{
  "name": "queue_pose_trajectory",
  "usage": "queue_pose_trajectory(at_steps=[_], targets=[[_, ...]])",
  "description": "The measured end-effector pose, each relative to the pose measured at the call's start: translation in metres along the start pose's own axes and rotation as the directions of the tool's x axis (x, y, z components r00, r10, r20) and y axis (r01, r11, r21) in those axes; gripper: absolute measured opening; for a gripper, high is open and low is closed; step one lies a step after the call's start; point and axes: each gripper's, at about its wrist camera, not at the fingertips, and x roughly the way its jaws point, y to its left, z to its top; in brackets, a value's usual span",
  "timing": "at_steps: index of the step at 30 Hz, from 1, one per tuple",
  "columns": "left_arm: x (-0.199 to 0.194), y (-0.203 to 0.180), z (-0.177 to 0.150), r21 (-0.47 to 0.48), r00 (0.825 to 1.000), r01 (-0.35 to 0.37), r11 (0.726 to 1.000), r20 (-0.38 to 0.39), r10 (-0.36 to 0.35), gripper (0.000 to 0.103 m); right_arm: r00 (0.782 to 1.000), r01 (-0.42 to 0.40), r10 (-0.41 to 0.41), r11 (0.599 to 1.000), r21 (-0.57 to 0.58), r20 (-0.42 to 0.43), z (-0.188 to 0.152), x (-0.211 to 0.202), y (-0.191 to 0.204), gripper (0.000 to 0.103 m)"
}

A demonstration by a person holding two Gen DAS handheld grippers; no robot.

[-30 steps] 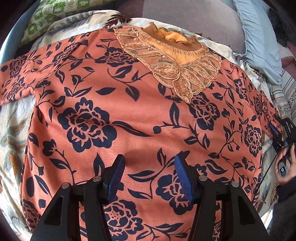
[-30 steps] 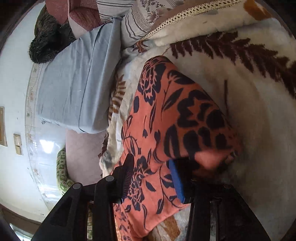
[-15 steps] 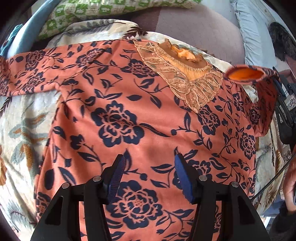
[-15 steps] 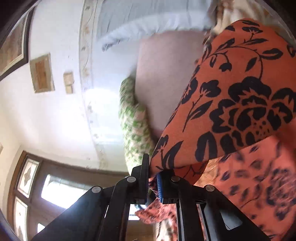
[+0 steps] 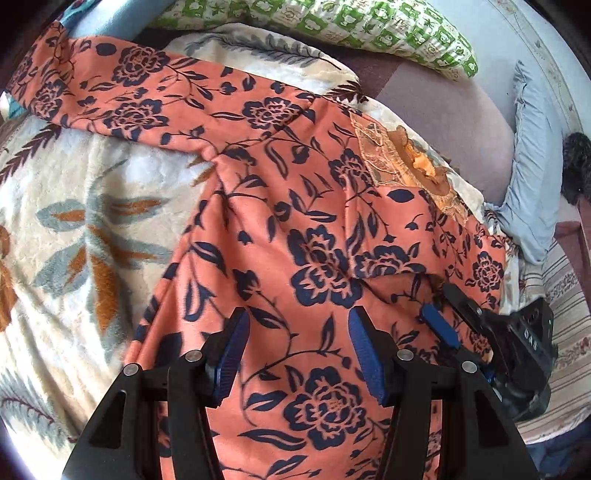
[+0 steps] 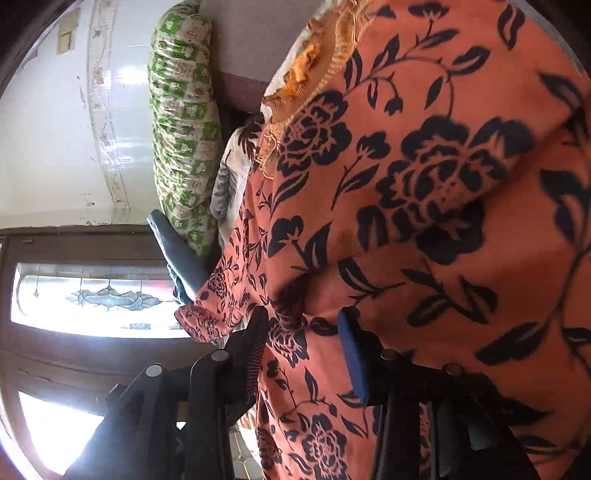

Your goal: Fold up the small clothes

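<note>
Across the leaf-patterned blanket [image 5: 74,229] on the bed we see the orange floral top [image 5: 303,236] spread front-up, its lace collar [image 5: 402,162] toward the far side and one long sleeve [image 5: 110,96] stretched out to the left until the frame edge cuts it off. Our left gripper [image 5: 295,354] hovers over the lower body of the top with its blue-padded fingers [image 5: 232,350] spread wide and nothing between them. Our right gripper [image 5: 448,314] comes in from the right, where the other sleeve [image 5: 424,229] is folded inward over the chest; its fingers stand apart, the sleeve end lying just beside them in the left wrist view. From the right wrist view the fabric fills nearly everything, blurred at close range, and a ridge of cloth [image 6: 299,306] sits in the gap between the parted fingers [image 6: 352,354], though we cannot tell whether either pad touches it. Past the top lie a green checked pillow [image 5: 369,26] and a pale blue pillow [image 5: 528,184], both partly cropped. A dark furry shape [image 5: 576,166] at the right rim is too cut off to name.
</note>
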Motion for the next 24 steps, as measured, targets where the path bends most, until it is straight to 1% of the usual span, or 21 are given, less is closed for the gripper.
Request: queue_pose_trajectory(at_steps=[2,3,4,6,8,10,12,14,15,16,17,18,19,20,21,22,23,24], targets=[[0.014,-0.012,0.005,-0.011,0.999,0.042,0.999,-0.026,-0.043,0.056,0.995,0.011,-0.01,1.0,-0.007,0.099,0.007,-0.043,-0.008,0.047],[0.023,-0.017,0.007,-0.022,0.997,0.064,0.998,-0.039,-0.065,0.056,0.987,0.017,-0.02,1.0,0.019,0.159,0.014,-0.066,-0.019,0.053],[0.032,-0.023,0.009,-0.037,0.995,0.086,0.996,-0.055,-0.088,0.057,0.976,0.013,-0.025,0.998,0.06,0.218,0.022,-0.088,-0.032,0.057],[0.052,-0.032,0.013,-0.08,0.988,0.122,0.989,-0.085,-0.129,0.056,0.953,-0.033,-0.019,0.986,0.165,0.303,0.034,-0.12,-0.064,0.059],[0.067,-0.038,0.016,-0.141,0.981,0.151,0.978,-0.097,-0.165,0.056,0.941,-0.095,0.01,0.967,0.236,0.339,0.05,-0.132,-0.087,0.059],[0.08,-0.04,0.021,-0.201,0.977,0.165,0.966,-0.1,-0.187,0.056,0.932,-0.115,0.012,0.958,0.265,0.362,0.063,-0.136,-0.1,0.058],[0.091,-0.038,0.03,-0.263,0.978,0.159,0.951,-0.093,-0.189,0.056,0.92,-0.142,0.029,0.953,0.266,0.39,0.073,-0.139,-0.11,0.056],[0.099,-0.034,0.037,-0.32,0.978,0.16,0.934,-0.078,-0.194,0.056,0.912,-0.146,0.024,0.952,0.27,0.41,0.08,-0.139,-0.115,0.057],[0.104,-0.036,0.04,-0.333,0.98,0.151,0.931,-0.076,-0.186,0.055,0.911,-0.15,0.025,0.95,0.273,0.411,0.083,-0.134,-0.116,0.057],[0.107,-0.039,0.045,-0.333,0.983,0.128,0.934,-0.082,-0.164,0.053,0.914,-0.146,0.024,0.951,0.272,0.405,0.088,-0.13,-0.115,0.054],[0.11,-0.043,0.05,-0.32,0.987,0.105,0.941,-0.085,-0.139,0.04,0.917,-0.135,0.021,0.956,0.261,0.398,0.093,-0.13,-0.112,0.048],[0.107,-0.049,0.057,-0.297,0.988,0.105,0.949,-0.076,-0.133,0.017,0.918,-0.132,0.03,0.963,0.235,0.395,0.098,-0.131,-0.104,0.016],[0.101,-0.054,0.065,-0.265,0.99,0.111,0.958,-0.054,-0.13,0.01,0.914,-0.15,0.063,0.97,0.19,0.4,0.101,-0.131,-0.09,0.008],[0.09,-0.058,0.072,-0.231,0.995,0.097,0.968,-0.014,-0.103,0.005,0.909,-0.152,0.087,0.98,0.129,0.407,0.101,-0.135,-0.075,0.008],[0.077,-0.061,0.076,-0.198,0.997,0.068,0.978,0.042,-0.061,0.005,0.912,-0.13,0.093,0.989,0.067,0.4,0.098,-0.138,-0.057,0.008],[0.065,-0.062,0.079,-0.167,0.995,0.03,0.986,0.096,-0.014,0.005,0.917,-0.113,0.097,0.993,0.019,0.387,0.094,-0.139,-0.046,0.007],[0.054,-0.061,0.079,-0.139,0.989,-0.006,0.99,0.144,0.026,0.005,0.924,-0.1,0.094,0.995,-0.002,0.372,0.09,-0.136,-0.041,0.007],[0.046,-0.058,0.077,-0.121,0.981,-0.045,0.992,0.183,0.067,0.005,0.933,-0.079,0.073,0.997,0.003,0.352,0.085,-0.132,-0.043,0.007]])
